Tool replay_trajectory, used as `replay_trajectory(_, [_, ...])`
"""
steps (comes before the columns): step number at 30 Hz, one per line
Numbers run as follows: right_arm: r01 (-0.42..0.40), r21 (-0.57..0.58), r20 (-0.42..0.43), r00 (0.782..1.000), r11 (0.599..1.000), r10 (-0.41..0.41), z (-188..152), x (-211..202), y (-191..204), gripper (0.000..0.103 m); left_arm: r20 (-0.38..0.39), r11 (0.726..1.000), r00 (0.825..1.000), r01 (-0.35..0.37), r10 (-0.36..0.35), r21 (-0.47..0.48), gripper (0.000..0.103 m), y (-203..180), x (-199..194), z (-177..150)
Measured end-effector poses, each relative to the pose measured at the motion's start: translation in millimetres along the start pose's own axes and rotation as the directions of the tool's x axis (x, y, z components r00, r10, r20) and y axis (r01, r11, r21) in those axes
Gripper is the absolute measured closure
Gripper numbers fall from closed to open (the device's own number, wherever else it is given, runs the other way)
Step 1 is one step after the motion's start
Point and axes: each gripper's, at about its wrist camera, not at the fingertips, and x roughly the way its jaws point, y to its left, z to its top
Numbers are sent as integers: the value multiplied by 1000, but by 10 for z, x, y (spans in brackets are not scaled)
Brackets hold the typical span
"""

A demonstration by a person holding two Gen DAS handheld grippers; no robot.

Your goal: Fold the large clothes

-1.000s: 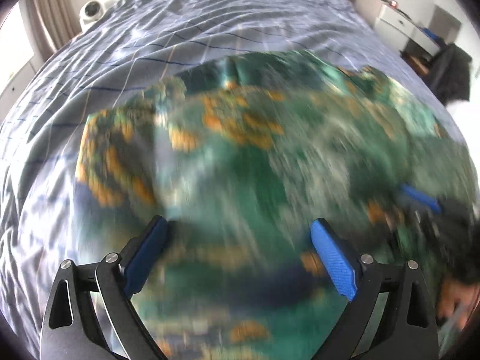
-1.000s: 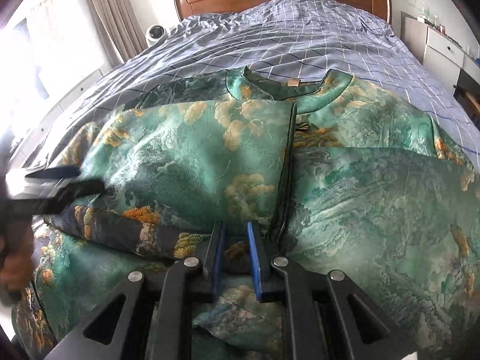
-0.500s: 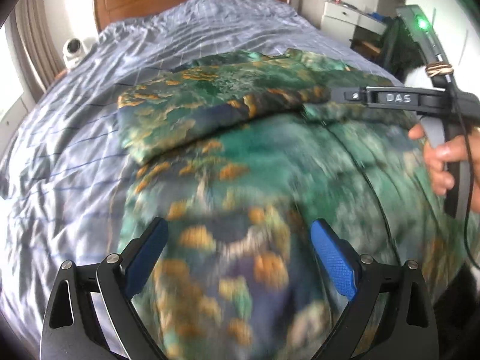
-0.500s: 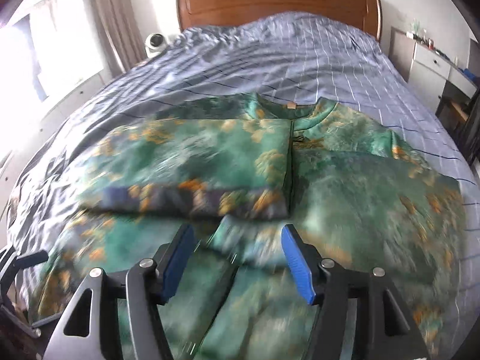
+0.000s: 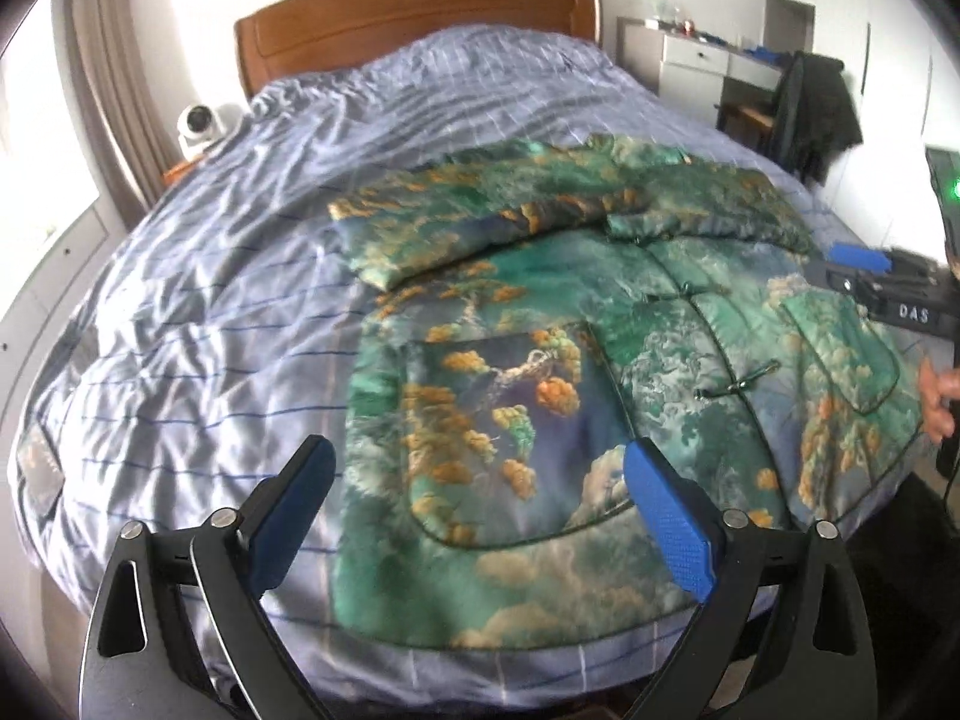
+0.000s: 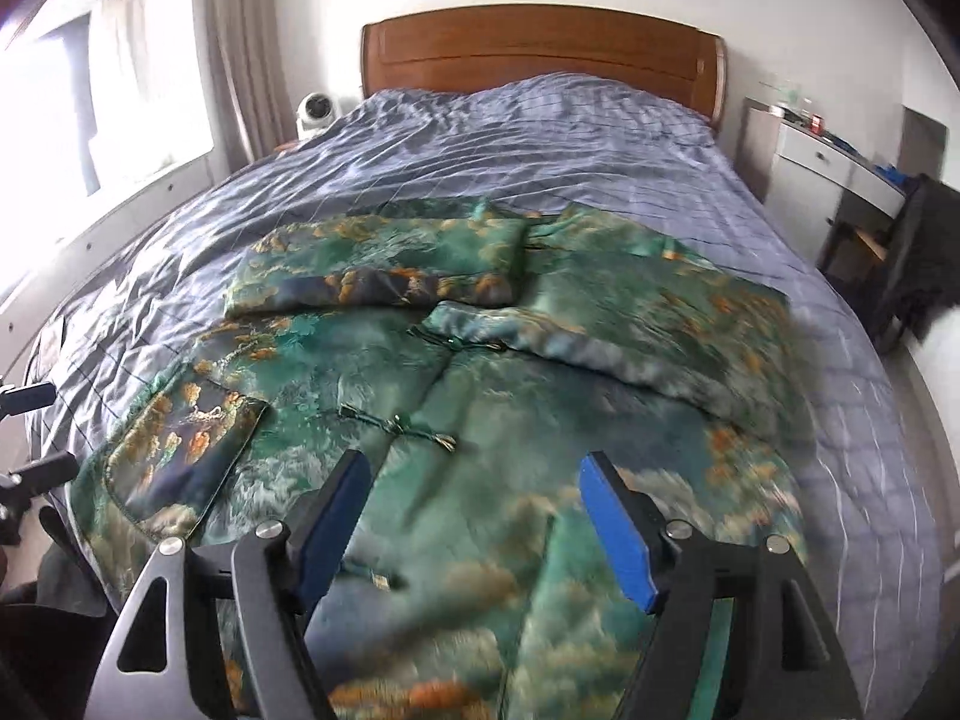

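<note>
Left-wrist view: left gripper (image 5: 480, 516), blue pads wide apart, nothing between them; it hovers above the near hem of the green jacket (image 5: 600, 372), w/ no contact visible. The jacket lies front-up on the bed (image 5: 240, 276), on the striped blue-grey quilt, hem toward the camera, collar toward the wooden headboard (image 5: 414, 6). Both sleeves are folded in across the chest: one sleeve (image 5: 456, 222) lies on the left side of the view, the other (image 5: 708, 210) on the right; where they meet is soft and hard to read. A square patch pocket (image 5: 510, 420) sits between the pads' line of sight. At the right edge, the right gripper (image 5: 864, 267) is only partly in frame, one blue pad and a body marked "DAS", plus a few fingers of the holding hand (image 5: 936, 396); the rest is cut off.

Right-wrist view: the right gripper (image 6: 474, 522) also has its pads spread, holding nothing, over the jacket's lower front (image 6: 480, 420). The near hem is motion-blurred; detail there cannot be made out. Knot fastenings (image 6: 408, 426) run up the centre. At the far left edge, dark parts of the left gripper (image 6: 30, 438) show, mostly cut off.

Bkgd.: small white round device (image 6: 315, 111) by the headboard, curtain (image 6: 240, 60), white drawer unit (image 6: 828, 162), dark garment on a chair (image 5: 816, 108). Fisheye rim blacks out all corners.
</note>
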Motion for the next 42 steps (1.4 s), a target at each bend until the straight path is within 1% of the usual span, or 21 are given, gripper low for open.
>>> replay_trajectory(2, [2,26,20,1000,1000,-2,-43,-122,-42,29,12,1000,1000,-15,15,-11,4,41,-56,-7])
replay_trajectory(5, [-4,60,44,999,998,1,-78,-238,-74,28,-4,999,1000,-28,28,-31,4,83,-25,-40])
replay_trajectory(8, [-17,96,57,998,995,12,-155,-333,-77,28,-21,998,1000,-8,7,-58,4,90,-8,-113])
replay_trajectory(12, [-18,107,63,998,994,11,-293,-431,-38,28,-37,998,999,-1,-2,-69,4,76,-13,-214])
replay_trajectory(18, [3,122,51,999,993,-9,-487,-544,-62,28,-55,997,998,-5,1,-74,4,99,11,-308])
replay_trajectory(21, [24,124,28,999,992,-28,-562,-549,-111,28,-56,994,998,-6,0,-112,4,250,20,-348])
replay_trajectory(24, [68,123,1,998,990,-68,-632,-593,-244,28,-82,973,996,5,-24,-230,4,572,95,-449])
replay_trajectory(26, [104,125,-23,994,987,-102,-697,-647,-392,28,-112,946,992,12,-51,-325,4,835,208,-569])
replay_trajectory(27, [129,128,-36,991,983,-125,-746,-691,-499,28,-130,934,990,12,-62,-356,4,928,272,-621])
replay_trajectory(28, [149,130,-49,988,980,-144,-793,-727,-599,28,-147,928,986,15,-75,-373,4,988,333,-666])
replay_trajectory(30, [189,135,-85,980,973,-178,-905,-777,-803,28,-168,923,981,23,-94,-384,4,1059,437,-737])
replay_trajectory(32, [227,148,-131,969,963,-208,-1041,-804,-1042,28,-167,913,976,61,-139,-404,4,1090,534,-793])
replay_trajectory(33, [241,165,-168,962,956,-214,-1134,-794,-1198,28,-162,905,973,85,-166,-416,4,1091,568,-805])
replay_trajectory(34, [243,177,-193,959,954,-209,-1188,-777,-1287,28,-153,894,966,124,-207,-430,4,1076,609,-817])
replay_trajectory(35, [239,206,-236,953,949,-189,-1276,-737,-1422,28,-144,887,960,158,-241,-434,4,1044,642,-818])
replay_trajectory(36, [232,232,-254,952,945,-171,-1337,-716,-1496,28,-140,886,956,178,-259,-429,4,1006,665,-814])
replay_trajectory(38, [181,290,-262,959,940,-104,-1430,-679,-1618,28,-144,896,947,212,-287,-391,4,896,740,-791])
replay_trajectory(40, [125,329,-246,968,936,-43,-1466,-647,-1676,28,-164,909,942,221,-292,-352,4,811,812,-770])
replay_trajectory(41, [103,334,-240,970,937,-21,-1474,-609,-1697,28,-178,916,940,221,-292,-335,4,777,848,-769])
replay_trajectory(42, [103,326,-251,968,940,-19,-1484,-557,-1718,28,-191,923,939,216,-286,-318,4,743,877,-771])
